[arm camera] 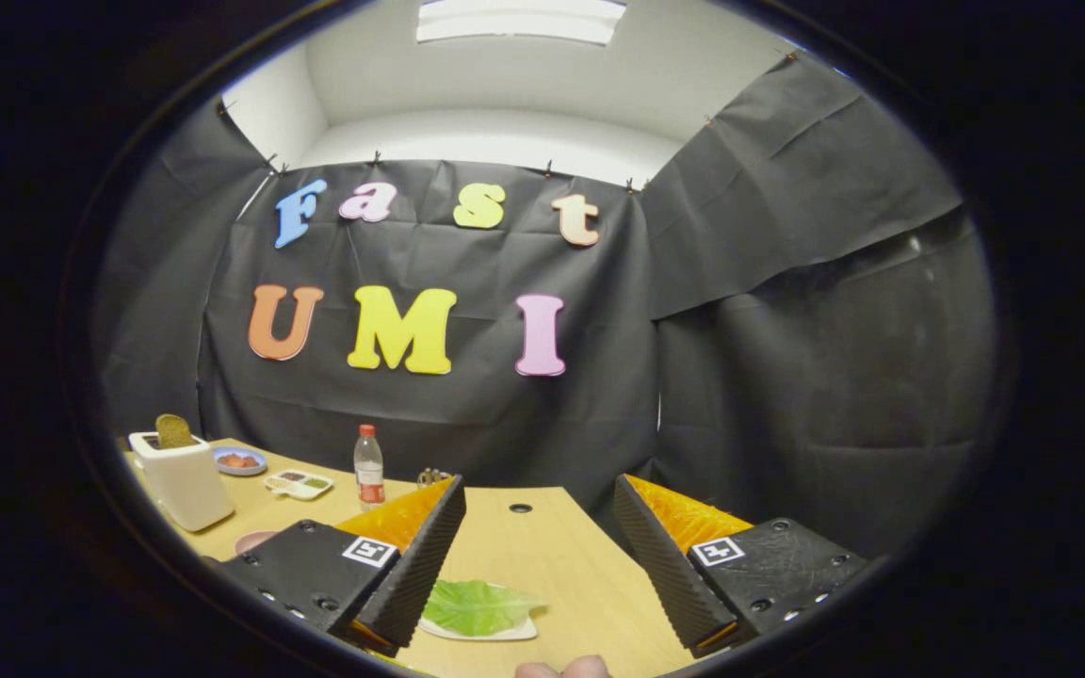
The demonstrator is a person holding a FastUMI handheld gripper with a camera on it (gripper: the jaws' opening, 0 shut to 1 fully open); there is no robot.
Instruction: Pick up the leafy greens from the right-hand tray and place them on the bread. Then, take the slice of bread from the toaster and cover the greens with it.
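Note:
My gripper (542, 556) is open, its two black ribbed fingers (425, 556) spread wide above the wooden table (542, 537). Between them, close to the left finger, lies a green leaf (477, 605) on a white tray (495, 633); the left finger hides part of it. Nothing is held. Far off to the left stands a white toaster (183, 476) with a brown slice of bread (172, 430) sticking up out of its slot. A pinkish plate edge (255, 540) peeks out beside the left finger's mount; what lies on it is hidden.
Beyond the left finger stand a clear bottle with a red cap (369, 466), a blue dish with red pieces (239, 460), and a small white divided tray (299, 484). A fingertip of the person's hand (563, 669) shows below. Black cloth walls close off the table's far side.

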